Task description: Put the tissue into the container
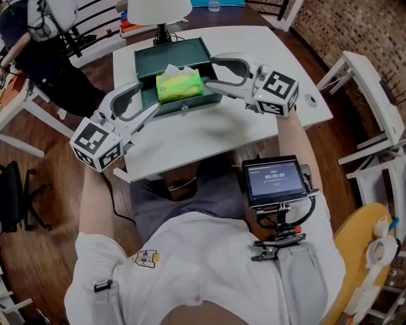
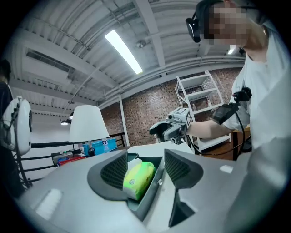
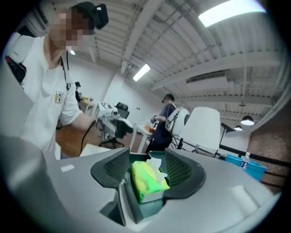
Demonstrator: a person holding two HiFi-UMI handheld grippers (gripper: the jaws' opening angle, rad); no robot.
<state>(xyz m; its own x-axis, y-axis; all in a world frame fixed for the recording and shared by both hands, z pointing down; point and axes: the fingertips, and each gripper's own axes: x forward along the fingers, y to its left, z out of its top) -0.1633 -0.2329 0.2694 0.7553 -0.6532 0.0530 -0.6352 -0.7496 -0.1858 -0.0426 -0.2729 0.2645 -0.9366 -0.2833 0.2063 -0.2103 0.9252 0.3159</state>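
The green tissue pack (image 1: 179, 84) lies inside the dark green container (image 1: 170, 54) on the white table (image 1: 209, 130), so the placing step looks done; what remains is likely just for you to draw clear. Your left gripper (image 1: 150, 95) and right gripper (image 1: 210, 71) flank the container, jaws spread and pinching nothing. The pack sits beyond each pair, framed between them.

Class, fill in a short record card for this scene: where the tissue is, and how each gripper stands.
Table: white, bearing a green container and a lamp
Tissue pack: green, lying inside the container
Left gripper: jaws apart, by the container's front left corner
Right gripper: jaws apart, by the container's right side
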